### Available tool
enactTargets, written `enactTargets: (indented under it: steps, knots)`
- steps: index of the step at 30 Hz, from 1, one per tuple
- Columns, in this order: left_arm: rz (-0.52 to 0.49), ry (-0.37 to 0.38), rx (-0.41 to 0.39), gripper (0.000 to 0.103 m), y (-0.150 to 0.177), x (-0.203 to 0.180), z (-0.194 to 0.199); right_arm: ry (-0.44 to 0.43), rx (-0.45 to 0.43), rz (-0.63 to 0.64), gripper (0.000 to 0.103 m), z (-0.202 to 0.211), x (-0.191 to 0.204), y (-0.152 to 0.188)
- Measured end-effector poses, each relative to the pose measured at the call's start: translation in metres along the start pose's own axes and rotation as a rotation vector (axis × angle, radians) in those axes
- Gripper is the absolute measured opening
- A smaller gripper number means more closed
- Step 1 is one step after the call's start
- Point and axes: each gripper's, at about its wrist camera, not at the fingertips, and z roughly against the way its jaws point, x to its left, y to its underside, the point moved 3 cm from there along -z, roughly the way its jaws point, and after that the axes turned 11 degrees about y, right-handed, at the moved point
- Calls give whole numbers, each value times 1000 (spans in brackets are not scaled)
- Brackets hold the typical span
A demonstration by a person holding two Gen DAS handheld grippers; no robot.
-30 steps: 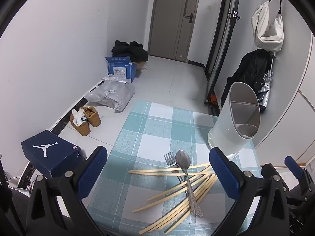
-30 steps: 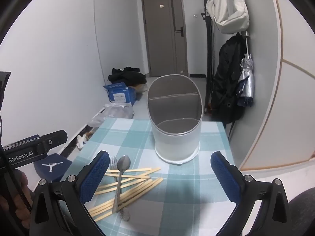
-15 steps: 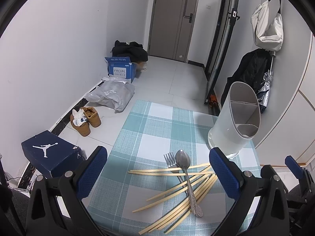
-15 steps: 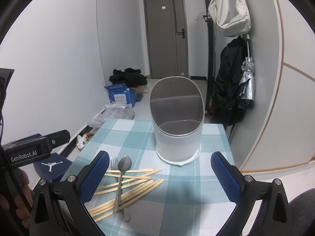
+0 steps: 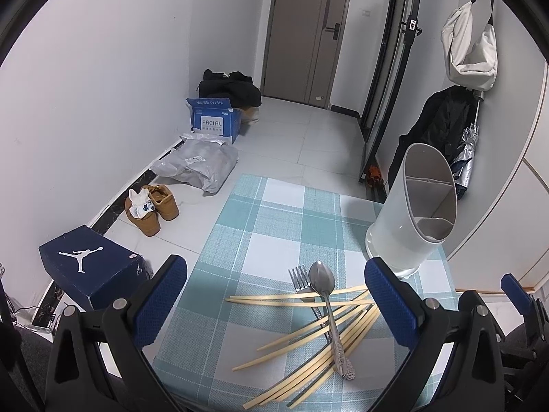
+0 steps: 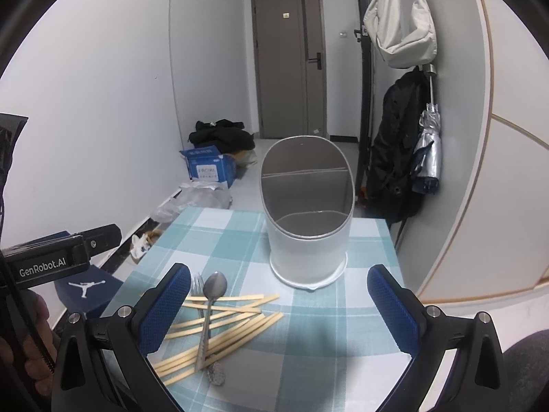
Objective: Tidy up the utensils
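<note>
Crossed chopsticks and spoon hide the fork's handle.

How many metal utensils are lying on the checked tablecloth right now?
2: a spoon lying on top of the chopstick pile, and a fork just left of it, its handle under the chopsticks. More could be hidden beneath the pile.

Left tool wide open, empty, above checked surface at lower frame. Chopsticks scattered lower centre, spoon lying across them, fork just left of spoon bowl, partly under the pile. White holder upright, right of centre. Shoebox, shoes on floor, left.
</note>
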Motion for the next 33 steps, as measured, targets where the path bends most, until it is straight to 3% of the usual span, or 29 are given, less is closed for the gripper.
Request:
enactTargets:
  steps: [18, 28, 33]
  knots:
    - [14, 4, 11, 102, 1, 1, -3, -13, 2, 2, 103, 0, -1, 0]
    - [67, 25, 37, 102, -1, 9, -8, -76, -27, 4, 103, 2, 4, -1]
    - [128, 18, 65, 102, -4, 25, -17, -120, -1, 13, 103, -6, 7, 1]
